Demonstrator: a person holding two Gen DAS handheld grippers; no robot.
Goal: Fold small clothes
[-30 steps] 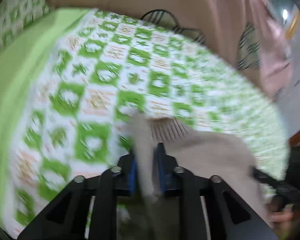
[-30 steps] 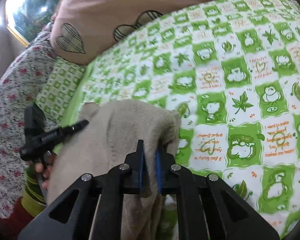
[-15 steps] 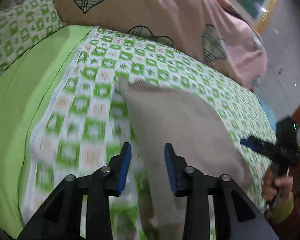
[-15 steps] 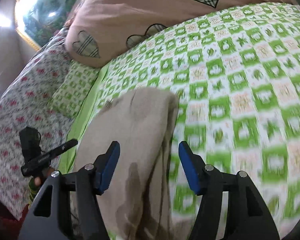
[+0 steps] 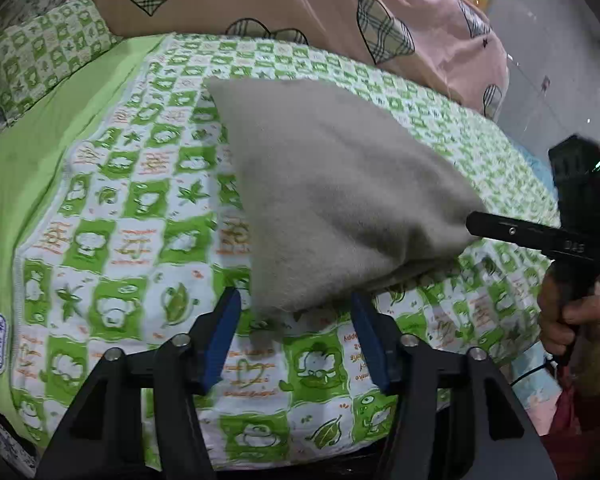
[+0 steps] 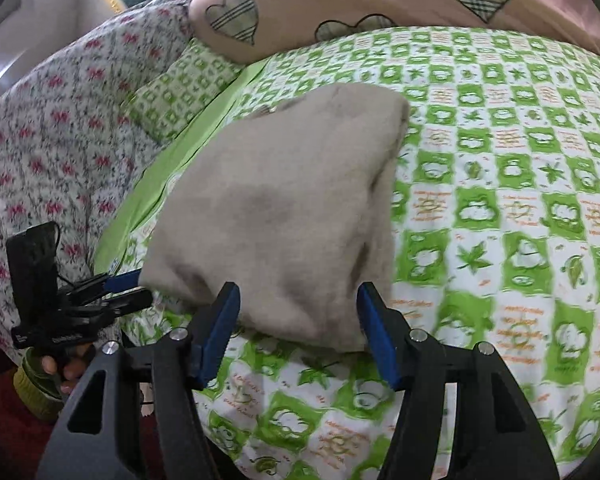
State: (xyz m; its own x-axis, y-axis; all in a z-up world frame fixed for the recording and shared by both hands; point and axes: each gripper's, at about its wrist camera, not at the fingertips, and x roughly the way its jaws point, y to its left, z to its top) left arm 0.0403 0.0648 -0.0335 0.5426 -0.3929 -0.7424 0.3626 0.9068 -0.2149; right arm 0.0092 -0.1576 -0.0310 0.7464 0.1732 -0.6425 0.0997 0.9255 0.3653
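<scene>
A beige folded garment (image 5: pixel 332 184) lies flat on the green-and-white checked bedsheet (image 5: pixel 140 208); it also shows in the right wrist view (image 6: pixel 292 208). My left gripper (image 5: pixel 296 332) is open, its blue pads just short of the garment's near edge. My right gripper (image 6: pixel 298 328) is open too, at the garment's near edge on its side. Each gripper shows in the other's view: the right one (image 5: pixel 540 236) at the garment's right corner, the left one (image 6: pixel 100 292) at its left corner.
A pink quilt with checked hearts (image 5: pixel 300 4) is bunched at the far side of the bed. A green checked pillow (image 5: pixel 44 48) and a floral cover (image 6: pixel 44 144) lie to the left. The bed's near edge runs below both grippers.
Both grippers were shut on the beige garment a second ago. They opened, let it drop flat on the sheet, and pulled back toward the near edge.
</scene>
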